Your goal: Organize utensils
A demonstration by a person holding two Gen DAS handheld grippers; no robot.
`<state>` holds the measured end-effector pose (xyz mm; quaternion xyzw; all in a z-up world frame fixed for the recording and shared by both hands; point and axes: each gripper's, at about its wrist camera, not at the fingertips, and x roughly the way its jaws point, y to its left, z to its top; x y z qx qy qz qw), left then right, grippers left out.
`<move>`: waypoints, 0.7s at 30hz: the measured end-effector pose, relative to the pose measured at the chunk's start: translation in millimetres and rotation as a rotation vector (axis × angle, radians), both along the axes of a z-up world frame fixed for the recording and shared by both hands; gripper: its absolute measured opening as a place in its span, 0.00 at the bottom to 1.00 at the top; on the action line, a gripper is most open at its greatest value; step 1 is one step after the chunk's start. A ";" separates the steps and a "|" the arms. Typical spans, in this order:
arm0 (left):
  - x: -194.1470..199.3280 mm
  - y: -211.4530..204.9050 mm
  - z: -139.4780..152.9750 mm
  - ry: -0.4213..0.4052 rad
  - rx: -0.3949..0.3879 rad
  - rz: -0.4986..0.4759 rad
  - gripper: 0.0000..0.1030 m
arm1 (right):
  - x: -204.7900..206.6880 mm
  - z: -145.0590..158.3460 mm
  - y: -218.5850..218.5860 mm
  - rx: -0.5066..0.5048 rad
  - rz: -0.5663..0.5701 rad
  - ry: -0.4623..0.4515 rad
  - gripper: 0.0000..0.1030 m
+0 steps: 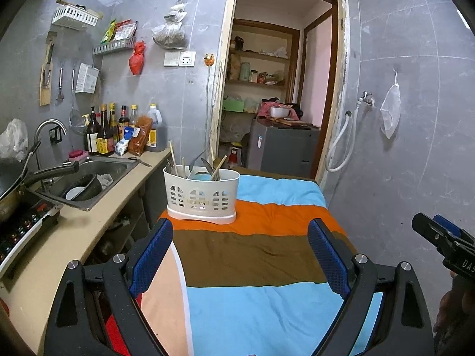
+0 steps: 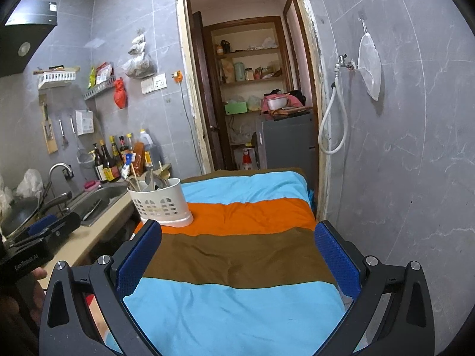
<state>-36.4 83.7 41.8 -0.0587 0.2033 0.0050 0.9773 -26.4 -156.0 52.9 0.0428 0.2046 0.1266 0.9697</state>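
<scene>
Grey-tiled kitchen walls surround a table draped in a blue, orange and brown striped cloth. On its orange band, at the far left corner, stands a white perforated plastic utensil caddy holding upright spoons and wooden chopsticks. Well short of it, the left gripper and right gripper hover with blue pads spread wide, holding nothing. Beside the table lies a steel sink.

you face grey tiled walls with an open doorway at the far end, wooden shelves beyond it. a beige counter with a steel sink runs along your left, and a striped cloth covers the near surface.
</scene>
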 end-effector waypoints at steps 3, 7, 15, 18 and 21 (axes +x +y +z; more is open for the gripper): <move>-0.1 0.3 0.8 -0.002 0.005 0.001 0.86 | -0.5 0.4 0.1 0.001 0.002 -0.003 1.00; 0.2 -0.3 0.6 -0.002 0.008 0.001 0.86 | 0.7 1.3 -0.1 0.005 0.009 0.001 1.00; 0.0 0.1 0.0 0.000 0.008 0.002 0.86 | 2.7 3.1 1.5 0.009 0.015 0.009 1.00; 0.1 1.4 -0.3 0.000 0.007 0.003 0.86 | 2.9 3.3 2.1 0.008 0.015 0.008 1.00; 0.2 2.6 -0.5 0.000 0.008 0.002 0.86 | 2.6 3.3 2.5 0.008 0.014 0.008 1.00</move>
